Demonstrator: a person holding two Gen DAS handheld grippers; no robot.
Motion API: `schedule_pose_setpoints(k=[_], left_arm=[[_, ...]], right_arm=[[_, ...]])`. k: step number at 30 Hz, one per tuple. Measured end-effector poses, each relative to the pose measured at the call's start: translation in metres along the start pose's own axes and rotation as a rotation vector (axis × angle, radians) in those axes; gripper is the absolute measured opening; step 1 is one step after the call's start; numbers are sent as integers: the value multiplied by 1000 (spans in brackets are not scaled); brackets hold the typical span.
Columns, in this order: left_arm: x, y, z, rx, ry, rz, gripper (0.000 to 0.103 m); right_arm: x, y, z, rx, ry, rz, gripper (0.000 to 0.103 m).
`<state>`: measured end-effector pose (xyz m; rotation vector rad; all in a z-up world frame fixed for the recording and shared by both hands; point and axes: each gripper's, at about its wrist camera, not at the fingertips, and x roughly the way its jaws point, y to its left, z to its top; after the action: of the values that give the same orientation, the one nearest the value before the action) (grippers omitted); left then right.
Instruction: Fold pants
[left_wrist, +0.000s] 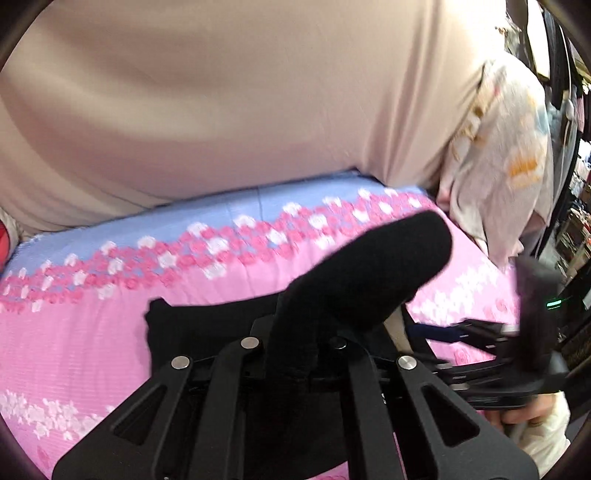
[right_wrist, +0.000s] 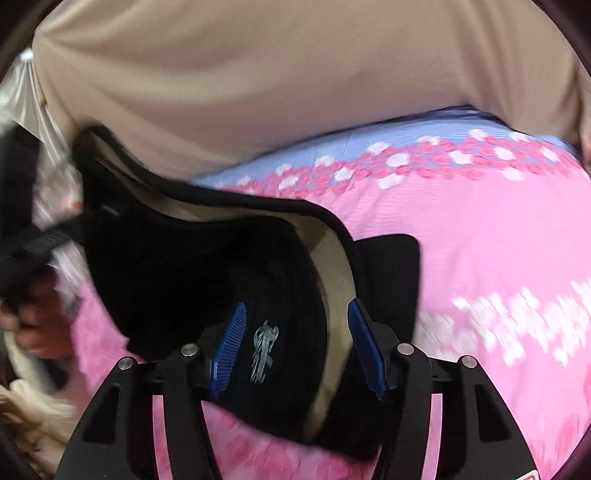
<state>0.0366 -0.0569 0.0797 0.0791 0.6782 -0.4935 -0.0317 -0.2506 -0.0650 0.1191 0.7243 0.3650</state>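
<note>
On one pink floral sheet, left gripper pinches one pair of black pants; right gripper spread.

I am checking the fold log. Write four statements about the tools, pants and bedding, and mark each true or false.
1. The left tool is shut on the black pants. True.
2. The right tool has blue pads standing apart, with pants fabric between them. True.
3. The bed sheet is plain green. False: it is pink and blue with flowers.
4. The pants lie flat, untouched. False: a bunch is lifted.
</note>
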Motion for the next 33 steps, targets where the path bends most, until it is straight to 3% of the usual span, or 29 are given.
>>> schedule_pose_setpoints(k=[3,4,5,6,9,11,14,15,16,17,18,20,22,24,25,26,29,33], left_arm=[[3,0,3,21,9,6,6],[4,-1,4,28,13,13,6],[7,-3,4,39,18,26,6],[8,-4,5,45,22,36,6],[-1,-10,6,61,-7,-4,6],[-4,-19,2,76,-23,-32,6],[25,-40,-13,107,62,-93,7],[39,-46,-21,115,103,-99,7],[54,-55,-33,134,148,-105,8],[62,-61,-42,146,178,-115,9],[67,-68,-53,154,209,-133,13],[65,-78,-69,183,208,-159,31],[53,-83,-81,205,173,-180,57],[37,-77,-87,187,151,-201,67],[26,-70,-89,168,136,-216,79],[20,-65,-89,153,125,-215,85],[-1,-30,-88,76,74,-116,88],[-9,41,-95,-106,101,61,88]], right_arm=[[32,-2,8,0,47,4,53],[42,-1,9,-8,53,3,19],[48,3,10,-26,62,-23,10],[48,6,12,-30,67,-22,9],[7,16,19,-21,-45,-1,8],[-17,12,17,2,-117,-46,8],[22,-23,1,58,15,-151,11],[32,-34,-6,92,39,-123,12],[22,-41,-10,148,-18,-65,15],[13,-44,-10,188,-19,-37,20],[-3,-46,-10,209,-52,-45,23],[-33,-52,-15,213,-138,-113,38],[-54,-62,-21,240,-172,-162,40],[-69,-73,-29,293,-181,-143,40],[-75,-76,-36,323,-175,-95,44],[-75,-77,-40,340,-163,-42,55],[-66,-67,-40,337,-130,78,70],[-34,-37,-38,239,-46,70,68]])
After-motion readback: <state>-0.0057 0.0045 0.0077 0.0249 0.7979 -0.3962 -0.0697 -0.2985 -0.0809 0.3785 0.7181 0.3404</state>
